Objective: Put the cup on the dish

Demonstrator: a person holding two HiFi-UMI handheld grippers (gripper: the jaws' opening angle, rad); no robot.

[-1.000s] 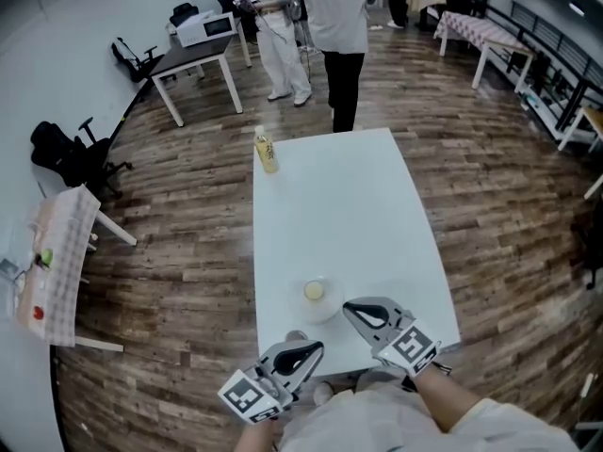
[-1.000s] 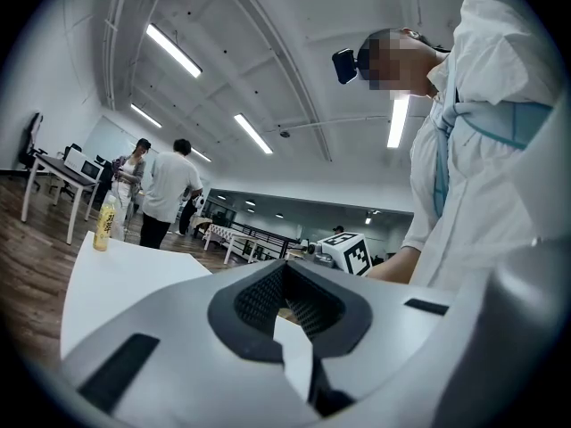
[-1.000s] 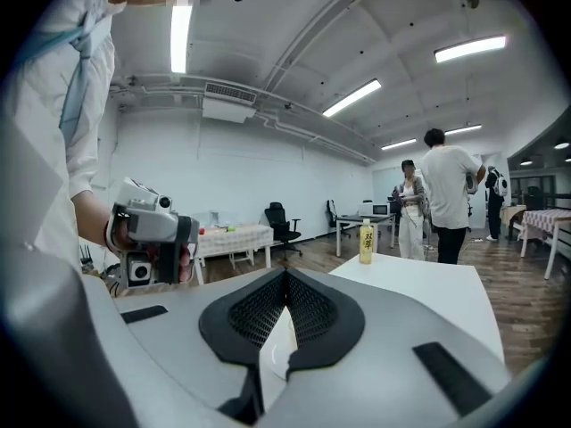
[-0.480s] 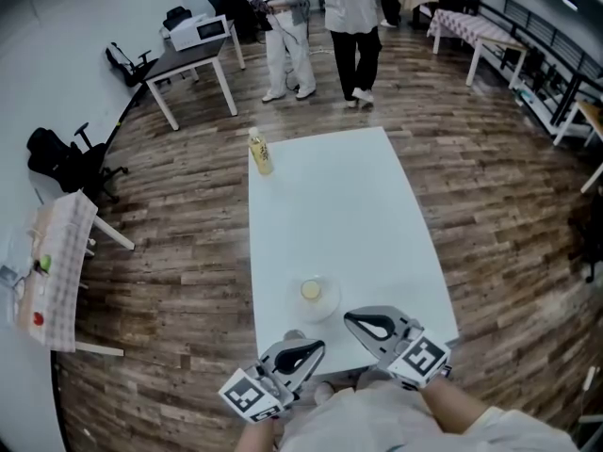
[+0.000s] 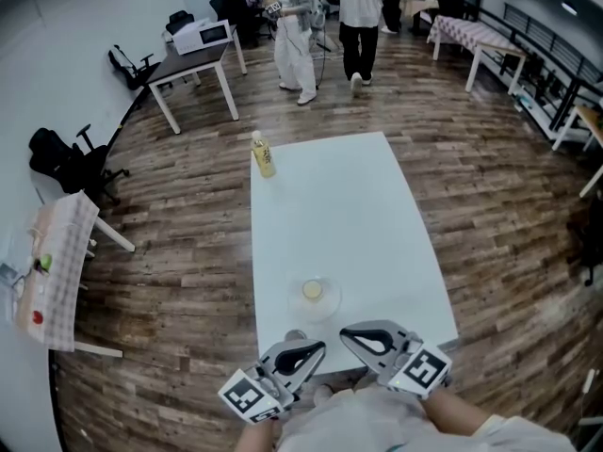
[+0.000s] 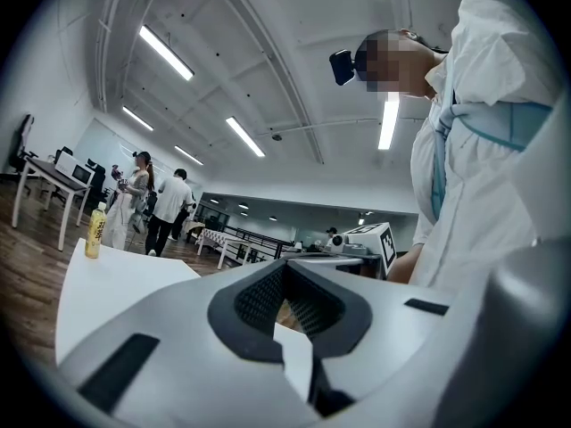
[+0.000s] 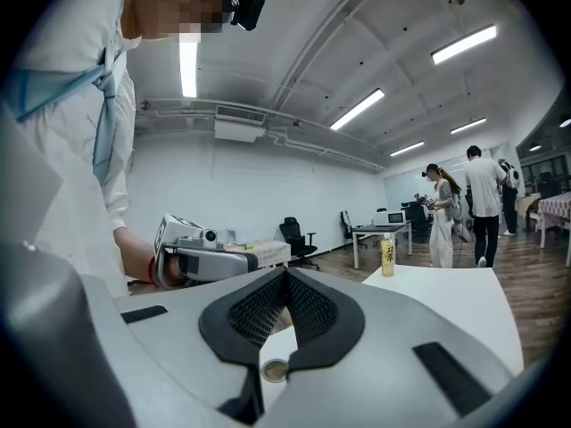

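I read this as the tail end of the job, not the start. The cup [image 5: 313, 291] seems to sit on the dish [image 5: 332, 307] already, a small yellowish round inside a pale, glassy ring. It is small in the head view, though, so I can't swear it is seated square in the middle. Both stand on the table [image 5: 349, 205] near its close edge, just beyond my two claws. A bottle [image 5: 265, 154] stands well apart at the far left corner. My left claw [image 5: 313, 350] hangs over the table's near edge with its jaws pressed together and nothing between them. In its own view the dark pads meet at the tip, with only bare table showing below. My right claw [image 5: 353, 331] is beside it, also shut and empty, pads closed to a point. The two claws angle slightly toward each other, apart from the dish and touching nothing. If the cup is indeed home, I judge that the next move calls for little: keep both claws clear of the dish and draw them off without brushing its rim. If it turns out to be off-centre or tipped, I would have to open one claw wide. Then I would reach forward level, take the cup by its sides and set it down again gently.
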